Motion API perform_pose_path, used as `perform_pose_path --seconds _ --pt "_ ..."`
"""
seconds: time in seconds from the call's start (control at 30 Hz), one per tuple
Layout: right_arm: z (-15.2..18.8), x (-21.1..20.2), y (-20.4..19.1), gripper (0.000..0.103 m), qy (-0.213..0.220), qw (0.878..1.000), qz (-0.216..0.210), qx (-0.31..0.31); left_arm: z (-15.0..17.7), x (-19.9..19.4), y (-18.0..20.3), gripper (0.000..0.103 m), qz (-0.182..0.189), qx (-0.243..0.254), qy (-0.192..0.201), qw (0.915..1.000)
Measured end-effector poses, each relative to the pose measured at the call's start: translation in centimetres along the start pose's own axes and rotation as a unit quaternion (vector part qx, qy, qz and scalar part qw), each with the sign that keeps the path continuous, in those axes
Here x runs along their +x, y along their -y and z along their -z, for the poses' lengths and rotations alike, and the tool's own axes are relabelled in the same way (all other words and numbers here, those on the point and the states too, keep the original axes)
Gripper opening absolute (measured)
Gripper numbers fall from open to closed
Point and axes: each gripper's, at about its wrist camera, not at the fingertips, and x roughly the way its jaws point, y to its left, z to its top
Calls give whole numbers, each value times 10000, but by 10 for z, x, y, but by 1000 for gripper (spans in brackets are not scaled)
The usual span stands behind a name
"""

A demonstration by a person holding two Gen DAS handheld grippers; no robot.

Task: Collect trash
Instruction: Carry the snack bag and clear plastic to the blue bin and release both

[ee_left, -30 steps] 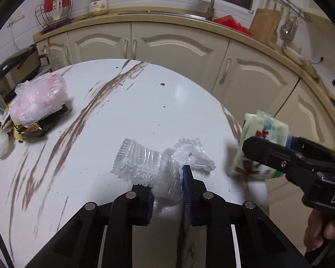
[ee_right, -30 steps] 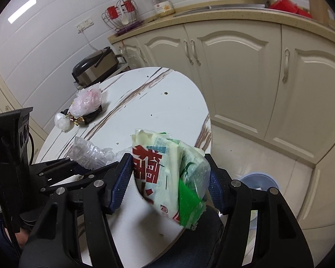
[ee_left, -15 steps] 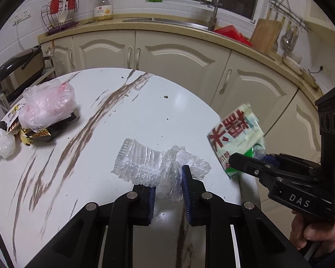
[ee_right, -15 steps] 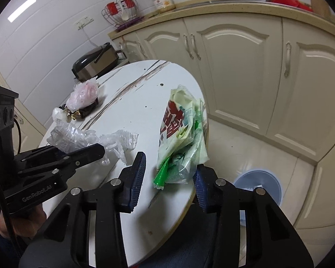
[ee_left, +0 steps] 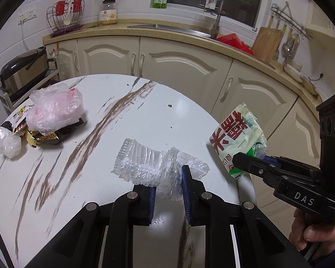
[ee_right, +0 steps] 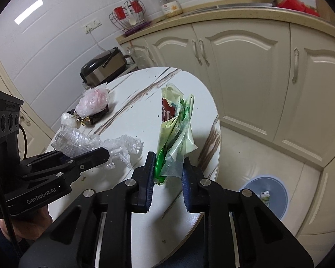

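1. Now the left gripper (ee_left: 167,187) has its jaws narrowed on a crumpled clear bubble wrap (ee_left: 154,165), with the middle of the wrap pinched between the blue pads and loose ends spreading out ahead of the jaws to either side.
2. The wrap hangs just above the white marbled worktop (ee_left: 122,120); whether its lower edge brushes the surface cannot be told.
3. The right gripper (ee_right: 167,174) has its jaws drawn in tight on the lower end of a pale green snack wrapper (ee_right: 176,125), which stands up and forward from between the pads, over the worktop's near edge.
4. Compared with a second ago, the right jaws have just been closing: then they stood wide around the full face of the wrapper, now they squeeze it into a narrow, folded strip.
5. The left jaws grip the bubble wrap much as before, and the worktop looks a little farther below them.
6. The wrapper is light green with large red characters and a bright green inner fold, creased and flattened edge-on in the right wrist view.
7. Far ahead of the left jaws, to their left, lies a pink plastic bag (ee_left: 55,109) on dark wrappers, with a small white bag (ee_left: 7,143) beside it.
8. On the floor to the right of the right jaws sits a round blue bin (ee_right: 268,196) with a small carton inside.
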Motion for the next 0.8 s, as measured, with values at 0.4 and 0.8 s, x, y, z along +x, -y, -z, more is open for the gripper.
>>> perform_pose_path --seconds 0.4,0.8 --pt "-2 -54 32 19 516 9983 146 215 -32 -1 65 17 329 602 208 9974" --pt "23 -77 142 19 427 9913 682 1041 -55 97 175 17 873 1423 -488 9847"
